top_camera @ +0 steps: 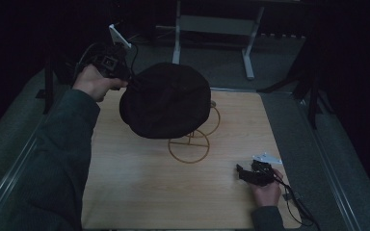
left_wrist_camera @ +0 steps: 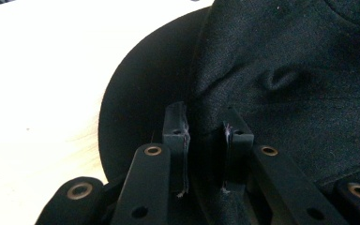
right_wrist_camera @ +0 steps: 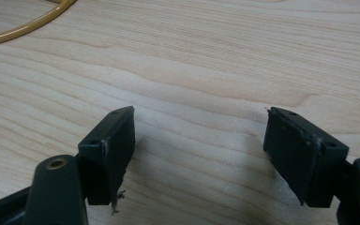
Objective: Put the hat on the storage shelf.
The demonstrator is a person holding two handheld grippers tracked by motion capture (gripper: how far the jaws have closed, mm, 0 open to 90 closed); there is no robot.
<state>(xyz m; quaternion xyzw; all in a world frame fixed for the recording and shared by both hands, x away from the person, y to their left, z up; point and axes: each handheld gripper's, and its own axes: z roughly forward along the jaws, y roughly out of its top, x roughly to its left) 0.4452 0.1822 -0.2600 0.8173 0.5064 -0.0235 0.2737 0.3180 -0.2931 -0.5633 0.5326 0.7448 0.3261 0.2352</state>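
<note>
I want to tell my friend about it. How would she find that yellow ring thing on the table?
Look at the pale wooden table. Near its middle stands a thin golden wire stand made of rings, with one flat hoop resting on the wood. It sits right under the big black hat that the left claw holds up, and nothing else there is yellow.

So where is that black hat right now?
In the high view the black hat hangs at centre-left over the wooden table, pinched at its edge by the left gripper, just above the gold wire stand.

No readable text, labels, brands, numbers or signs appear anywhere: none on the black hat (top_camera: 166, 100), and none on the wooden tabletop (top_camera: 125, 183).
</note>
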